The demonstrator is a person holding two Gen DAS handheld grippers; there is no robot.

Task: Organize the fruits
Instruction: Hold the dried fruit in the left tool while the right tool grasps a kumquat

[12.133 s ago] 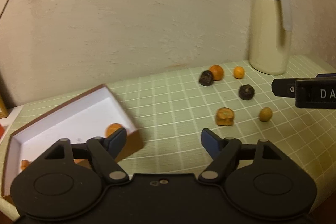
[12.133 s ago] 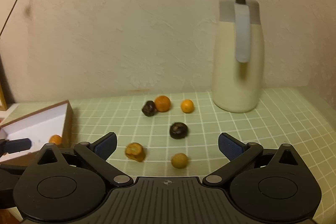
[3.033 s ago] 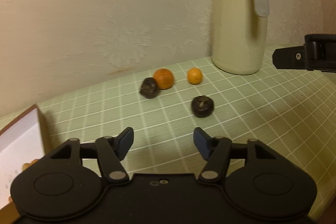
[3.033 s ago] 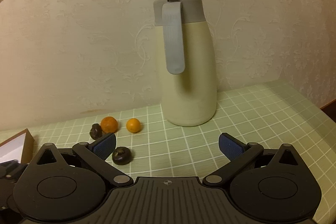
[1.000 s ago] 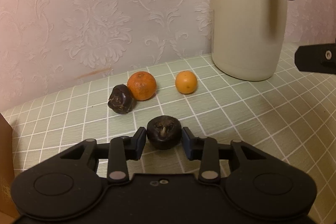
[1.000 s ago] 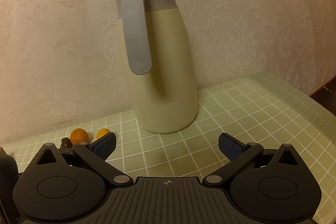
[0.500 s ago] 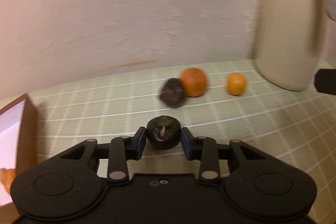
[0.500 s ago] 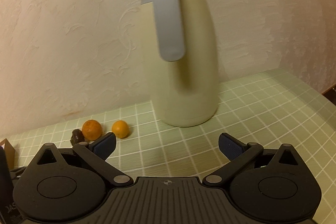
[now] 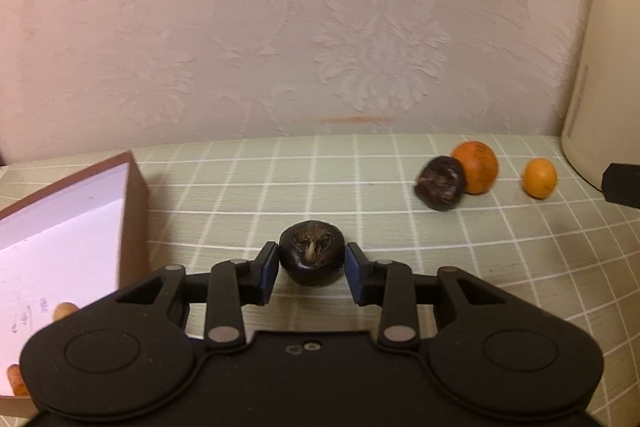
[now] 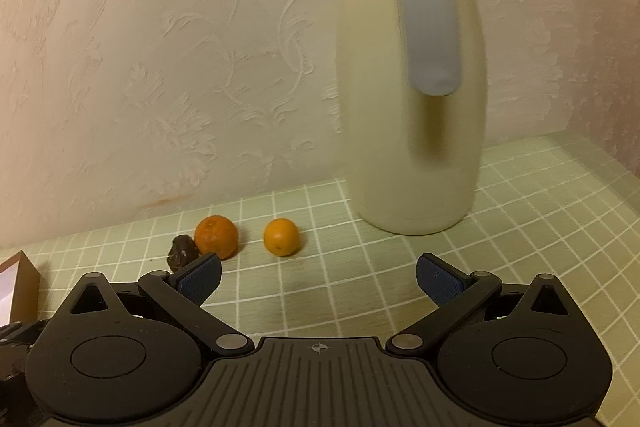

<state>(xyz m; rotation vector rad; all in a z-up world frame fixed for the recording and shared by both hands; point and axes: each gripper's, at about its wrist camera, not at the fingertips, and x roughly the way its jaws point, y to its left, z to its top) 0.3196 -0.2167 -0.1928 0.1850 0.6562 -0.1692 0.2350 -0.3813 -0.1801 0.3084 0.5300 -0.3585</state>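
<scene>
My left gripper [image 9: 311, 273] is shut on a dark round fruit [image 9: 312, 258] and holds it above the green checked tablecloth. The open cardboard box [image 9: 134, 195] with a white inside stands to its left, with small orange fruits [image 9: 64, 310] in it. On the cloth at the right lie a second dark fruit [image 9: 440, 183], a large orange [image 9: 475, 167] and a small orange [image 9: 539, 177]. My right gripper [image 10: 318, 281] is open and empty, with the large orange [image 10: 216, 237], the dark fruit [image 10: 182, 253] and the small orange [image 10: 281, 237] ahead of it.
A tall cream thermos jug [image 10: 412, 99] with a grey lid and handle stands at the back right by the patterned wall. Its side shows at the right edge of the left wrist view [image 9: 608, 75]. The box corner [image 10: 24, 283] shows at the far left.
My left gripper closed on the dark fruit about a second ago and has swung left with it toward the box. The right gripper has turned back left, still open.
</scene>
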